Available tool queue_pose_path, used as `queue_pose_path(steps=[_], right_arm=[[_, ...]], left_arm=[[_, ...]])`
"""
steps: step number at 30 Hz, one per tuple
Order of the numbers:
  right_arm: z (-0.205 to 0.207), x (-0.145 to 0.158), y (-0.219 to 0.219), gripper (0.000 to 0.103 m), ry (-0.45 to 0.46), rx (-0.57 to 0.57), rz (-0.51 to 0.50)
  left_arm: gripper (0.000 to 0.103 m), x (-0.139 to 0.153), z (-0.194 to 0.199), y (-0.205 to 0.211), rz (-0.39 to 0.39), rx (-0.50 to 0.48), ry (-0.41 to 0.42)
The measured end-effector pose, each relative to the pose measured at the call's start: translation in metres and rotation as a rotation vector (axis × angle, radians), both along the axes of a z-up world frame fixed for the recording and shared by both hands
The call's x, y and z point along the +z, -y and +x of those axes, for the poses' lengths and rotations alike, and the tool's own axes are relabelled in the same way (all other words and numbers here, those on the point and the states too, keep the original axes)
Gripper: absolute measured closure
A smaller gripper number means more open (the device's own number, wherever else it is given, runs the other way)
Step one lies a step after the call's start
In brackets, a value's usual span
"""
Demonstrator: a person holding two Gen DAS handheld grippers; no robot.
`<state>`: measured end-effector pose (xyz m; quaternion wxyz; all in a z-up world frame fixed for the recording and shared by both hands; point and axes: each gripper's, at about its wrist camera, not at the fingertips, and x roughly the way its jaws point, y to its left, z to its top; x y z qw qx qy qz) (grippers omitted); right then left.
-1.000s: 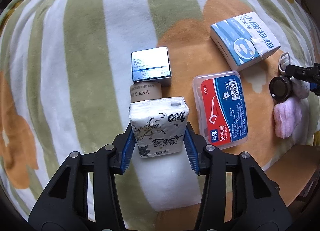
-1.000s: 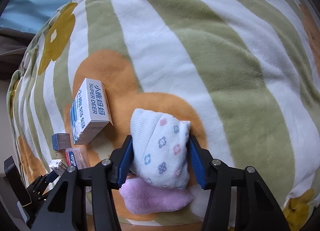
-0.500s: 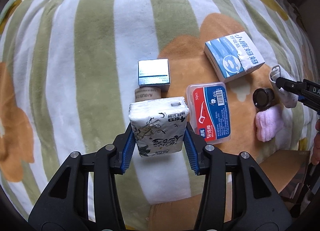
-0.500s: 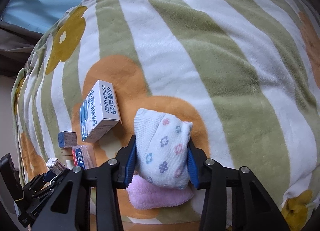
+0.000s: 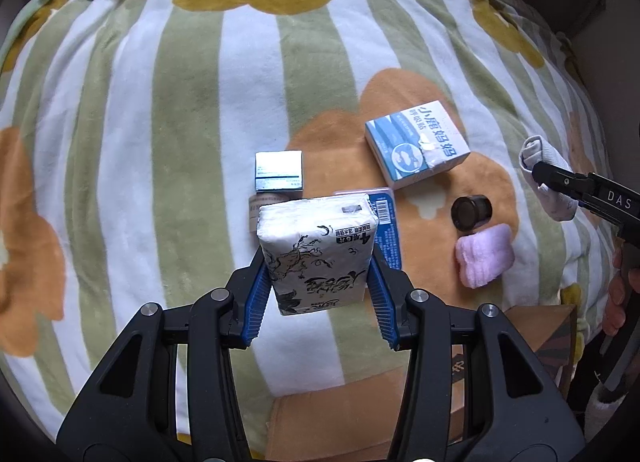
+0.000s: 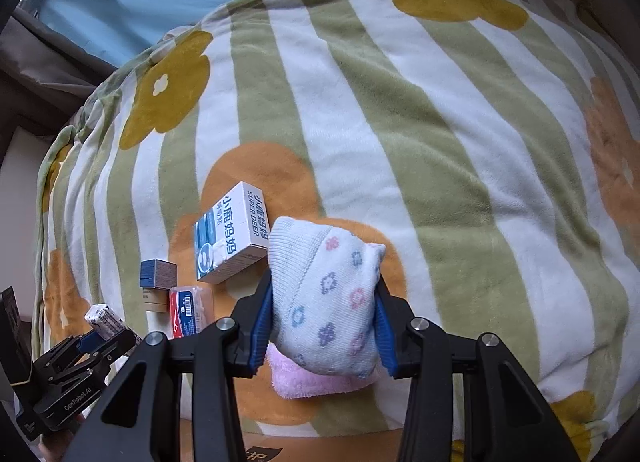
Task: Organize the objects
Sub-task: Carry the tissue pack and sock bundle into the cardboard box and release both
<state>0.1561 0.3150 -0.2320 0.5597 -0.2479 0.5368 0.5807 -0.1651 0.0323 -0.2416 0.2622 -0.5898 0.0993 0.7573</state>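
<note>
— What have you got in each hand?

— My left gripper (image 5: 318, 294) is clamped on a tissue pack (image 5: 318, 252), held above the blanket (image 5: 192, 110) with its long axis running forward along the fingers. My right gripper (image 6: 324, 332) is closed on a spotted sock (image 6: 326, 302), also off the surface.

— What lies below?

— Ahead of the tissue pack sit a small silver box (image 5: 279, 171) and a floss case (image 5: 386, 230), partly hidden behind it. Further right, a blue-and-white carton (image 5: 416, 144), a dark round cap (image 5: 470, 212) and a pink cloth (image 5: 484, 260). The pink cloth is just beneath the sock, so my right hand is nearer to it.

— Any bin or tray?

— None that I can make out, only a brown cardboard edge (image 5: 540, 326) near me. I judge both items want setting down in a group.
</note>
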Motion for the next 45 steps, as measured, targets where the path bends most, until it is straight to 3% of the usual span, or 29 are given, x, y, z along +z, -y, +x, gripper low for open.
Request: queue_pose_path(steps=[10,20,33,45], right_arm=[[-0.001,0.043,0.036,0.062,0.077,0.103,0.06],[-0.017,0.076,0.097,0.062,0.135,0.239,0.07],[-0.049,0.075,0.163,0.062,0.209,0.416,0.034],[-0.054,0.016,0.209,0.062,0.229,0.463,-0.049]], left_arm=[[0.061,0.045,0.031,0.008,0.066,-0.032,-0.033],[0.061,0.069,0.084,0.025,0.069,-0.062,-0.049],[0.061,0.047,0.159,0.054,0.022,-0.072,0.027],[0.061,-0.008,0.197,0.066,-0.031,-0.052,0.077]])
